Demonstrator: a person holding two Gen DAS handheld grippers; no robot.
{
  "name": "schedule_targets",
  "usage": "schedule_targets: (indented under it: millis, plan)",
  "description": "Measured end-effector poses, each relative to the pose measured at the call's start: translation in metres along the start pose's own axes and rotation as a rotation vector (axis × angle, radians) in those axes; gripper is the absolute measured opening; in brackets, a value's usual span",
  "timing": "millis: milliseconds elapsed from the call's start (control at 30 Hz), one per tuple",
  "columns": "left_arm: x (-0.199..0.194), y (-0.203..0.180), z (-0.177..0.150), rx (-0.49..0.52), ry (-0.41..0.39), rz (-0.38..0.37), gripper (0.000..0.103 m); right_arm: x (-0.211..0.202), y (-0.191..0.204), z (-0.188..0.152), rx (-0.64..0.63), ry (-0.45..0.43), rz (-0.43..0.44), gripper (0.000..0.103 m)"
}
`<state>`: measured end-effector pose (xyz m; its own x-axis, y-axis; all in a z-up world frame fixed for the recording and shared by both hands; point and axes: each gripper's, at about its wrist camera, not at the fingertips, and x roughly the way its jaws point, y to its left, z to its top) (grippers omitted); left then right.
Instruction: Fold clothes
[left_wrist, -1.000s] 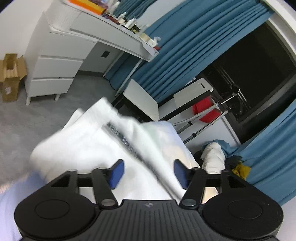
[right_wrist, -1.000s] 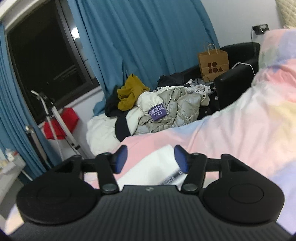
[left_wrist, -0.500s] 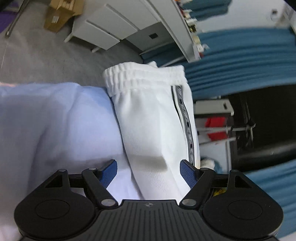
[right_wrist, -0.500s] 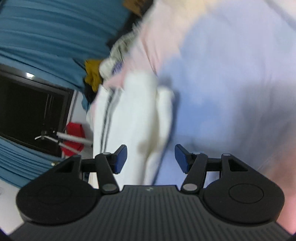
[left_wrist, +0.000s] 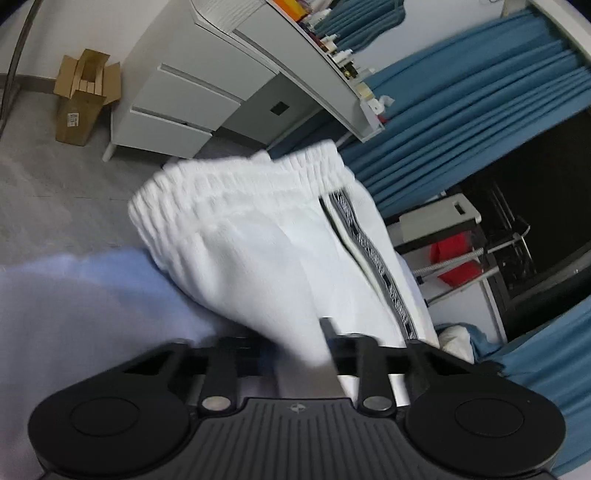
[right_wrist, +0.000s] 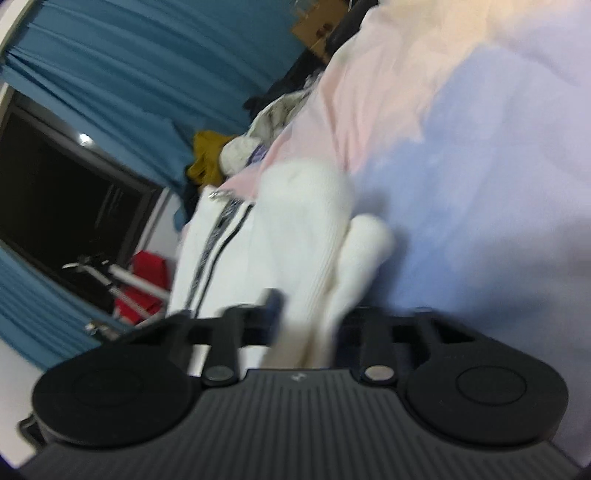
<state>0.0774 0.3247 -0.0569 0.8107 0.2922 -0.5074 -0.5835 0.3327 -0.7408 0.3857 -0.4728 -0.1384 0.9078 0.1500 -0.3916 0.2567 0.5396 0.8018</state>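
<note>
Both grippers are clamped on the white trousers (left_wrist: 266, 240): left gripper (left_wrist: 306, 354) below the waistband, right gripper (right_wrist: 306, 325) on bunched cloth. The trousers lie on the bed (right_wrist: 480, 184), doubled lengthwise, side stripe up. Folding looks midway; how many folds remain, I can't tell. A clothes pile (right_wrist: 236, 155) sits beyond the trousers, clear of them.

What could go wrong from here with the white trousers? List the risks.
1. The white trousers lie at the edge of the pastel bedsheet with grey floor beyond the waistband, so a pull that way may drag them off.
2. The left gripper and right gripper each pinch only a small bunch of cloth, which may slip out.
3. The right wrist view is blurred, so grip depth is unclear.
</note>
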Motion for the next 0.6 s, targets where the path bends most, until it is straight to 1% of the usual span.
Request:
schedule_targets:
  millis: [67, 133, 233, 333, 433, 500, 600]
  plan:
    - [-0.009, -0.005, 0.009, 0.010, -0.004, -0.012, 0.011, -0.006, 0.002, 0.002, 0.008, -0.020, -0.009, 0.013]
    - [-0.018, -0.010, 0.017, 0.021, -0.008, -0.024, 0.010, -0.017, 0.010, 0.006, -0.003, -0.043, -0.011, 0.011]
    - [-0.032, -0.018, 0.030, 0.036, -0.015, -0.041, 0.009, -0.041, 0.022, 0.014, 0.007, -0.066, 0.017, 0.010]
    - [-0.047, -0.027, 0.043, 0.057, -0.015, -0.054, 0.009, -0.067, 0.028, 0.018, -0.004, -0.047, 0.012, 0.010]
    - [-0.067, -0.032, 0.052, 0.099, 0.007, -0.045, 0.009, -0.092, 0.020, 0.021, 0.029, -0.018, -0.014, 0.010]
    - [-0.082, -0.028, 0.053, 0.126, 0.024, -0.030, 0.009, -0.108, 0.013, 0.023, 0.048, -0.002, -0.032, 0.010]
    - [-0.105, -0.015, 0.049, 0.175, 0.040, -0.002, 0.009, -0.137, 0.002, 0.021, 0.075, 0.006, -0.036, 0.010]
